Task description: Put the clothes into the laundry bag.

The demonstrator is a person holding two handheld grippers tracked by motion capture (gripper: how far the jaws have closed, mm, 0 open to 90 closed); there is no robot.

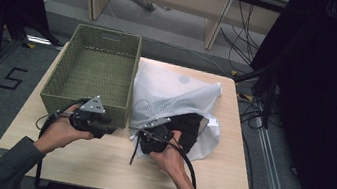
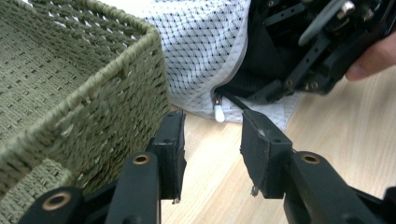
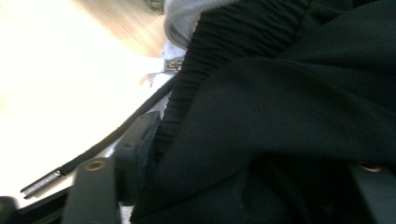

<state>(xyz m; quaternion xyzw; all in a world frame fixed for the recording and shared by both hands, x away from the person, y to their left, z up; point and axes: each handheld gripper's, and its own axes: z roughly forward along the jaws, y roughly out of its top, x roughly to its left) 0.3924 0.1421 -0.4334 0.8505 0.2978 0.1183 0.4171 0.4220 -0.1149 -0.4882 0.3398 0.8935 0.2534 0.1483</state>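
A white mesh laundry bag (image 1: 172,92) lies on the table, its zipped mouth toward me, and a black garment (image 1: 191,125) spills out of it. My right gripper (image 1: 153,140) is at that mouth; in the right gripper view its jaws stand wide apart with the black garment (image 3: 280,102) bulging between them and hiding the right jaw. My left gripper (image 1: 109,128) hovers open and empty by the near right corner of the green woven basket (image 1: 55,93). In the left gripper view, the left gripper (image 2: 212,140) points at the bag's white zipper pull (image 2: 218,112).
The basket (image 2: 93,93) is empty and takes up the table's back left. Bare wooden tabletop (image 1: 95,164) lies along the near edge. Cables and dark stands crowd the floor to the right.
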